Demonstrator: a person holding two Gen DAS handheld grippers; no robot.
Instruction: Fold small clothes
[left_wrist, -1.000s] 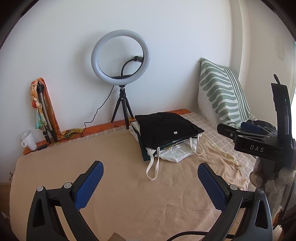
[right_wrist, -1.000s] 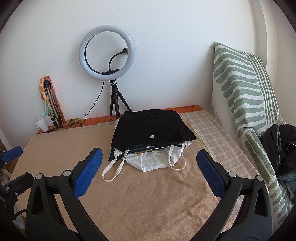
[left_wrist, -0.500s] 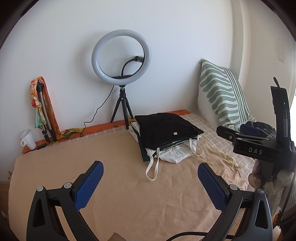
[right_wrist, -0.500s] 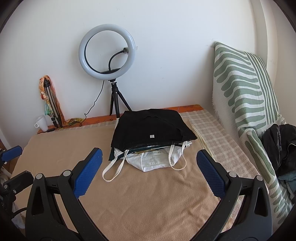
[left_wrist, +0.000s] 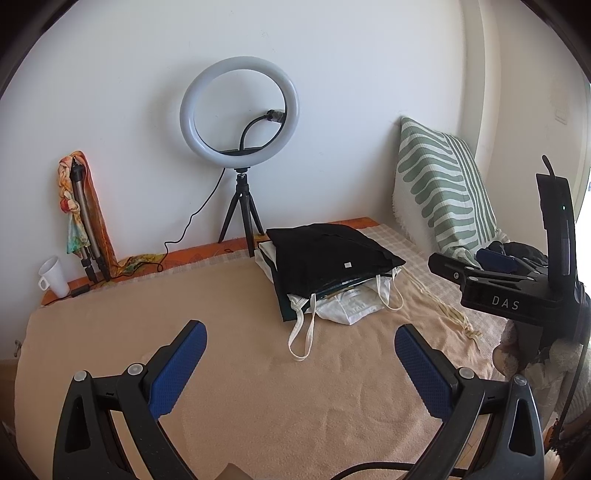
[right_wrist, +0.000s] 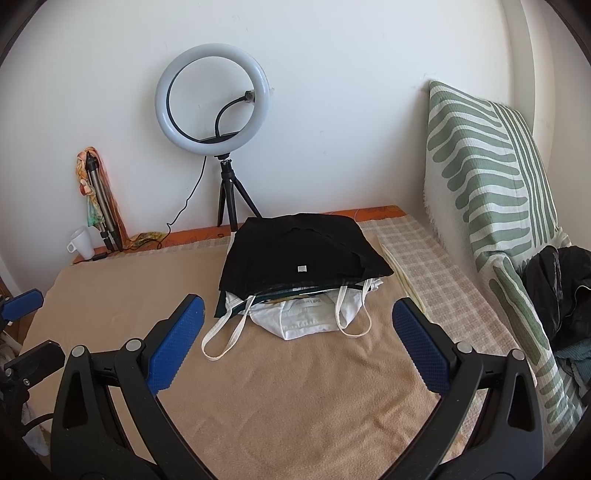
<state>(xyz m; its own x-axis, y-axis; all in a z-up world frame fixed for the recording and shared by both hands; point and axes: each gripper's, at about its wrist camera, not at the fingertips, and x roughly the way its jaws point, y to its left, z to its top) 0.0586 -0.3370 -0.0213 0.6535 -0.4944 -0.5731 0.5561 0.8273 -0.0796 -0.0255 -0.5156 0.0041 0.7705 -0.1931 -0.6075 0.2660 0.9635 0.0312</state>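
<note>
Black top (right_wrist: 299, 254) hides pile beneath; both tools gape.

Each fisheye view looks forward between its own blue-padded fingers, low over the tan fleece blanket (left_wrist: 258, 387), toward the white wall. The left wrist view sits farther left; the black right gripper body (left_wrist: 517, 291) occupies its right edge. The right wrist view sits nearer the green-striped white cushion (right_wrist: 487, 177). Both share the white ring light on its black tripod (left_wrist: 239, 110) (right_wrist: 212, 98) and the folded black-topped clothes stack (left_wrist: 328, 258) (right_wrist: 299, 254) at frame centre.
</note>
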